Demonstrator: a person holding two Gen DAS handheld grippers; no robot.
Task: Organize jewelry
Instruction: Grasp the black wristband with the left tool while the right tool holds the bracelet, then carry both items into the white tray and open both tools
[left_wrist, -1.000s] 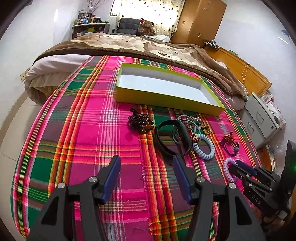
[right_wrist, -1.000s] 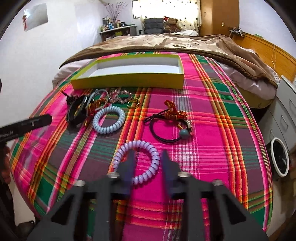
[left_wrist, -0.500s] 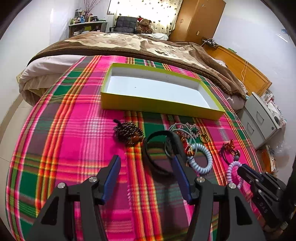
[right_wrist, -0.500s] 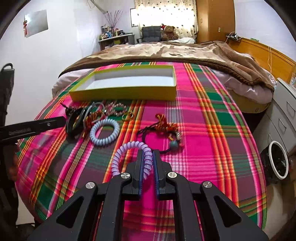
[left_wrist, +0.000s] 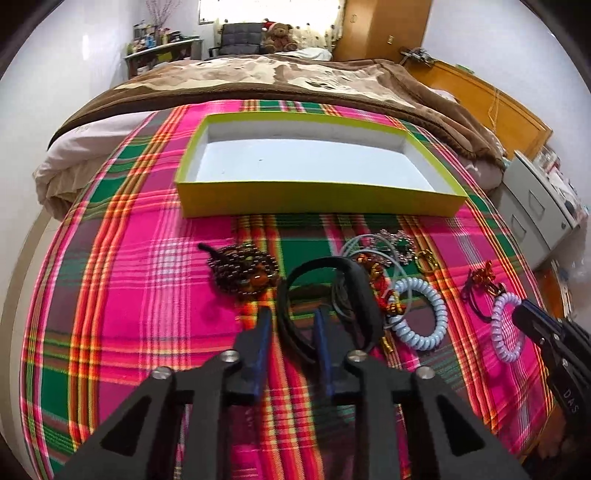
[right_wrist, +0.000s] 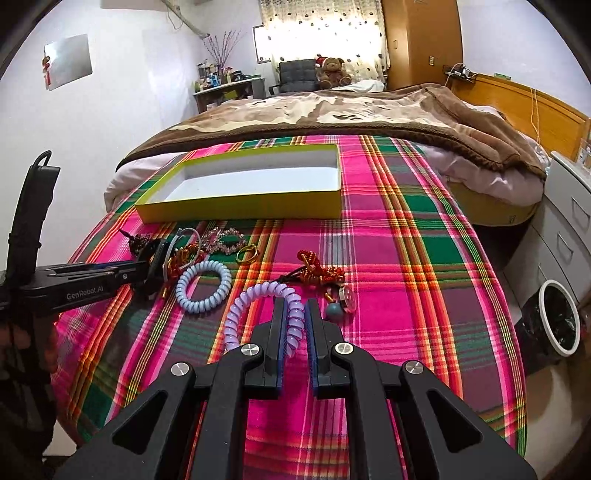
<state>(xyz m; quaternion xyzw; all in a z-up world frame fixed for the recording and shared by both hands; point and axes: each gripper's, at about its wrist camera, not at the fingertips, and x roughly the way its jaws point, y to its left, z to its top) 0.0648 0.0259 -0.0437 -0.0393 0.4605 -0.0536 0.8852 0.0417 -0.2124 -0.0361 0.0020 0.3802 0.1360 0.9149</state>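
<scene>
An open-topped yellow-green box (left_wrist: 314, 203) (right_wrist: 240, 210) with a white inside lies on the plaid bedspread. In front of it jewelry is scattered: a dark bead bracelet (left_wrist: 243, 269), a black band (left_wrist: 332, 266), a pale blue coil tie (left_wrist: 424, 314) (right_wrist: 203, 288) and a red-and-gold knot ornament (right_wrist: 317, 269). My left gripper (left_wrist: 291, 321) straddles the black band's near-left rim. Its jaws are closing, with a sliver of cloth still showing beside the left pad. My right gripper (right_wrist: 295, 306) is shut on a lilac coil tie (right_wrist: 251, 295) (left_wrist: 502, 332).
A brown blanket (right_wrist: 332, 110) covers the far half of the bed. A grey drawer cabinet (left_wrist: 535, 206) and a white-rimmed waste bin (right_wrist: 557, 321) stand off the right edge. A gold ring (right_wrist: 247, 254) and a crystal chain (right_wrist: 225, 240) lie near the box.
My left gripper moved forward over the black band and its jaws narrowed from wide open. My right gripper shut on the lilac coil tie and raised one side of it off the cloth.
</scene>
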